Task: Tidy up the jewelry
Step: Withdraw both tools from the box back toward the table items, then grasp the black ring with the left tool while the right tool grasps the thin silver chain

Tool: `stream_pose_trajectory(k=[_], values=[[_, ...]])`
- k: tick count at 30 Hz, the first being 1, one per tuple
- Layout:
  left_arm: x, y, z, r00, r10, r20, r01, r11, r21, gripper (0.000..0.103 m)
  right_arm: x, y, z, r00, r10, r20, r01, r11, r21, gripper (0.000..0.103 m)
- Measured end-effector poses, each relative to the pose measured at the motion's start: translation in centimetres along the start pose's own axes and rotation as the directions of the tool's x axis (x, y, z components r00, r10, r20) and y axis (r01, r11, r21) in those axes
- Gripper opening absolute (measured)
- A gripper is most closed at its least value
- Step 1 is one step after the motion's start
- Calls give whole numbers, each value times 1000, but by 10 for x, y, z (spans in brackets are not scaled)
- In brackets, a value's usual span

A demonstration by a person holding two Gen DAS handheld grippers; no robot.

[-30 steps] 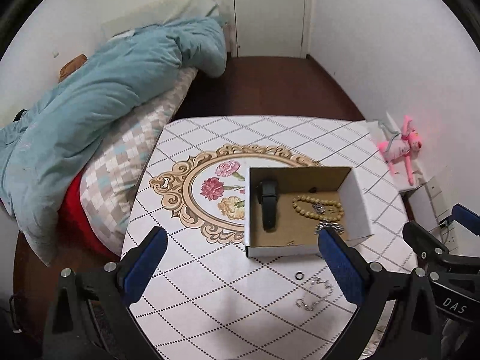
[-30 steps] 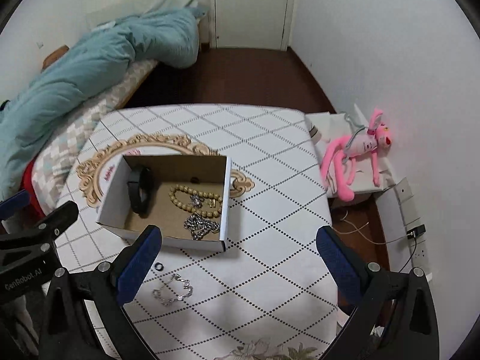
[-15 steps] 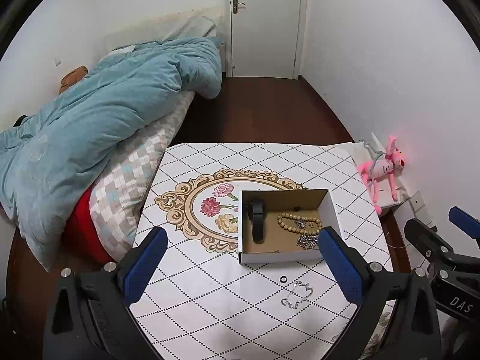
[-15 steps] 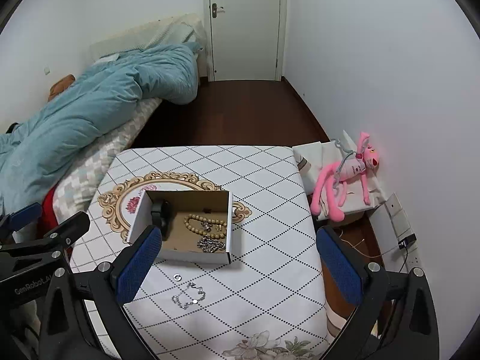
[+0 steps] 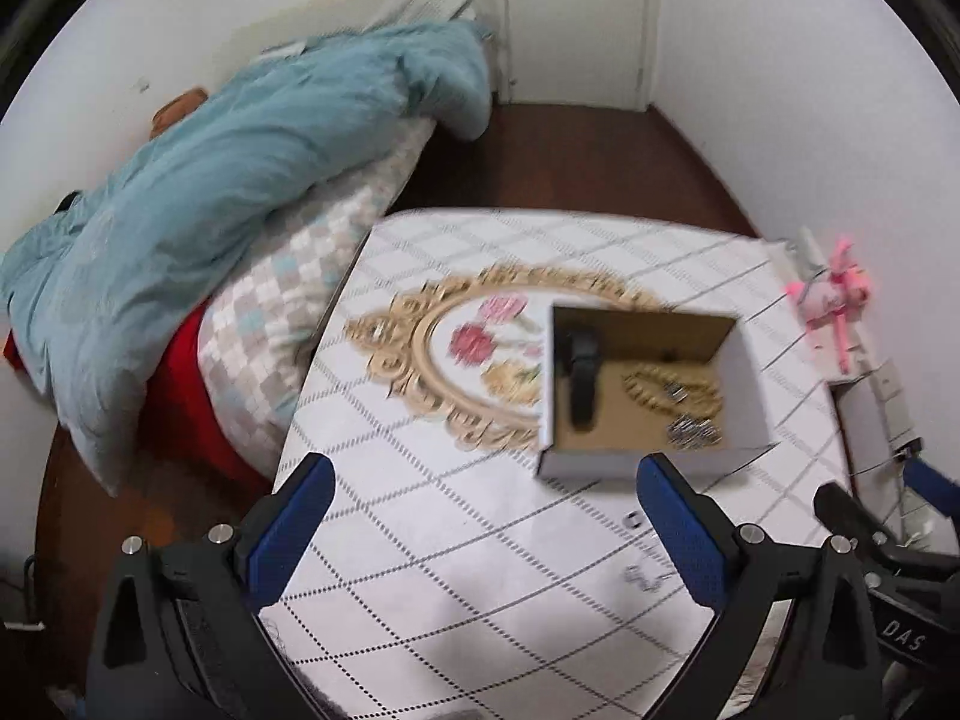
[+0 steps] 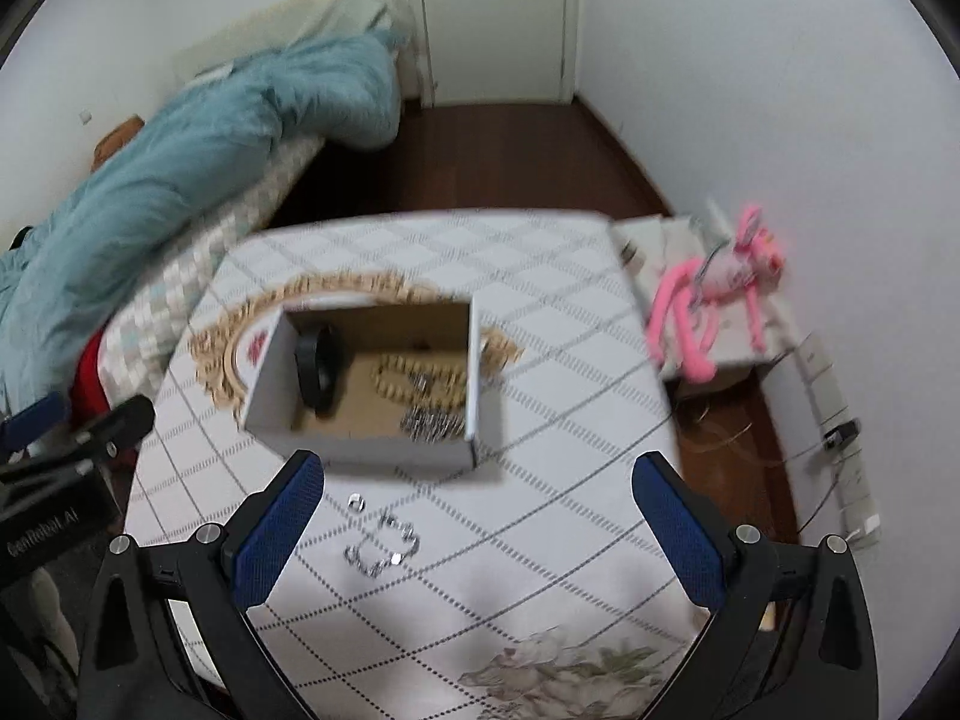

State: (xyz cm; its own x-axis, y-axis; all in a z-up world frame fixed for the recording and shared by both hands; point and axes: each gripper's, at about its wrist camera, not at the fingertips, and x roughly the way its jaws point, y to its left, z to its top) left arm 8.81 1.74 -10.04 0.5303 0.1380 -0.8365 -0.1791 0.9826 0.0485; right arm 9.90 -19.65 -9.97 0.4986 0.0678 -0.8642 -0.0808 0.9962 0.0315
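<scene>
An open cardboard box (image 5: 747,378) (image 6: 264,384) stands on the white table. It holds a black band (image 5: 582,372) (image 6: 315,369), a wooden bead bracelet (image 5: 648,390) (image 6: 396,384) and a silver chain (image 5: 693,432) (image 6: 432,423). On the table in front of the box lie a small ring (image 5: 631,519) (image 6: 356,502) and a silver chain bracelet (image 5: 645,576) (image 6: 381,546). My left gripper (image 5: 480,534) is open and empty above the table's near part. My right gripper (image 6: 477,534) is open and empty, above and just right of the loose bracelet.
The table (image 5: 456,540) (image 6: 570,420) has a diamond-pattern cloth with a gold floral medallion (image 5: 456,354). A bed with a teal duvet (image 5: 240,180) stands left. A pink plush toy (image 6: 714,294) lies on a low stand at the right. A door (image 6: 498,18) is at the back.
Both grippers have moved back down and closer to the table after being raised; the box and loose jewelry look larger. Both frames are blurred by motion. The jaws stay open.
</scene>
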Motion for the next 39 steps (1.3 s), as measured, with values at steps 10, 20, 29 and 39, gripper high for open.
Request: stream_pose_trajectory(k=[10,20,29,39], values=[[77,14,-50,986,74,-147,-73,997,13,103,112,25,-62,981,45,-191,-41,999,28,79],[105,7,-74,971,81,-226,-71,996,54,103,120,41,-81,993,-6,-120,0,999,-51,7],[109,-34,-65,973,-16,-231,33,997,71,103,87,-11,-62,997,40,-65,-34,996,87,5],[118,-81,-61,975,-62,-213,94,985,143,96,92,-54,-58,996,33,-80,-18,983,181,5]])
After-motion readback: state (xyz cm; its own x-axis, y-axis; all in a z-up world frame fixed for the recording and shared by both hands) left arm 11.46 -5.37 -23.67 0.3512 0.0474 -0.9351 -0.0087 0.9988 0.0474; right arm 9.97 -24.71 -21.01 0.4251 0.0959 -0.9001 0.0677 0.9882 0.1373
